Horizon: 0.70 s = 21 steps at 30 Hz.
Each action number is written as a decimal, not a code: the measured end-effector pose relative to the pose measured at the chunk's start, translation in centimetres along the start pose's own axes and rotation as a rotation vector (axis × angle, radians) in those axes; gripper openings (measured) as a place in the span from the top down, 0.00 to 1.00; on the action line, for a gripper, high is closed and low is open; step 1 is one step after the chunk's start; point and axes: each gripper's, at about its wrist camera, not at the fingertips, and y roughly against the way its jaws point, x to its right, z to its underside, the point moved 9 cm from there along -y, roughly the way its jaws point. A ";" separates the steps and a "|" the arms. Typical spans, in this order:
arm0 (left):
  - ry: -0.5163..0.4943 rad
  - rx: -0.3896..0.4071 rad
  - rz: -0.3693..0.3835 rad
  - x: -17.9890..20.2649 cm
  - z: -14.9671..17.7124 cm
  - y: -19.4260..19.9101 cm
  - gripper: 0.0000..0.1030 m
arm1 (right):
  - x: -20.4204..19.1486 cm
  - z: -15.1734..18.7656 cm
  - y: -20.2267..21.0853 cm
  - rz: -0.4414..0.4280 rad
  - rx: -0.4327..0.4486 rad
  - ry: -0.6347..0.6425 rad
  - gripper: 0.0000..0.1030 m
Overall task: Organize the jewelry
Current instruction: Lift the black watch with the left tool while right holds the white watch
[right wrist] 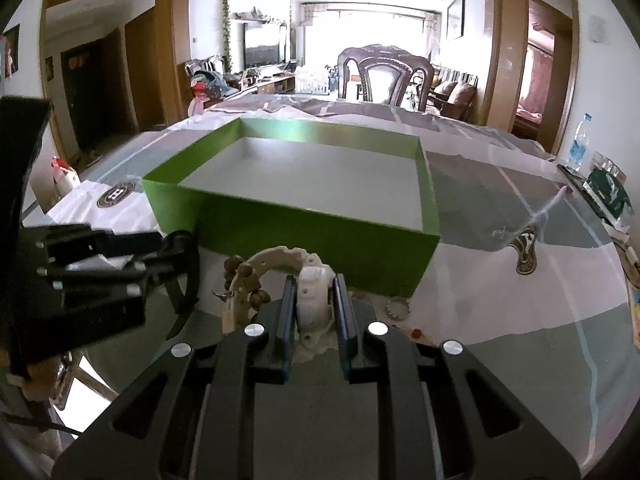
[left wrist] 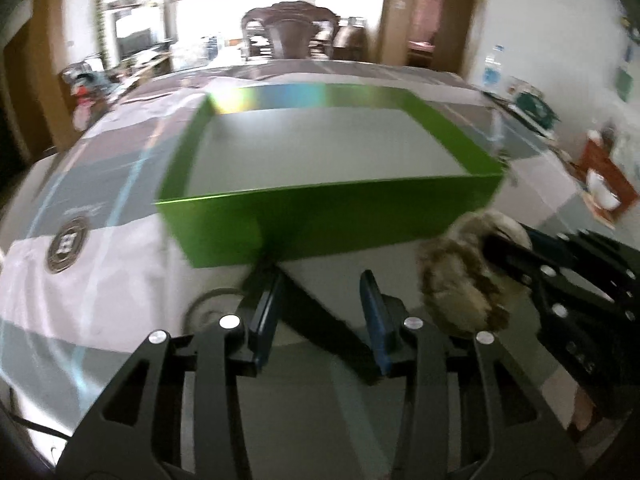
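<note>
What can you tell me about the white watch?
The white watch looks like plastic, with a chunky cream-white case and a ridged strap that curves up in an arch behind it. The right gripper is shut on its case, one blue finger on each side. A string of brown beads hangs against the strap on the left. The watch sits just in front of the green box, not inside it. Its face is hidden.

My left gripper (left wrist: 324, 312) is a black frame with cut-out slots, four round silver screw heads across its linkage and two dark blue finger pads (left wrist: 266, 320). My right gripper (right wrist: 314, 320) looks the same: black slotted arms, four silver screws, blue pads (right wrist: 287, 312).
</note>
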 end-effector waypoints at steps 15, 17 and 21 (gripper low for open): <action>-0.102 -0.031 0.194 5.1 1.3 0.3 0.47 | 1.4 0.0 1.2 -0.006 0.031 -0.042 0.82; -0.106 -0.037 0.197 5.4 1.5 0.1 0.48 | 1.0 0.0 1.4 -0.020 0.037 -0.037 0.82; -0.089 -0.054 0.216 5.5 1.7 -0.6 0.54 | 0.9 -0.1 1.9 -0.019 0.050 -0.033 0.82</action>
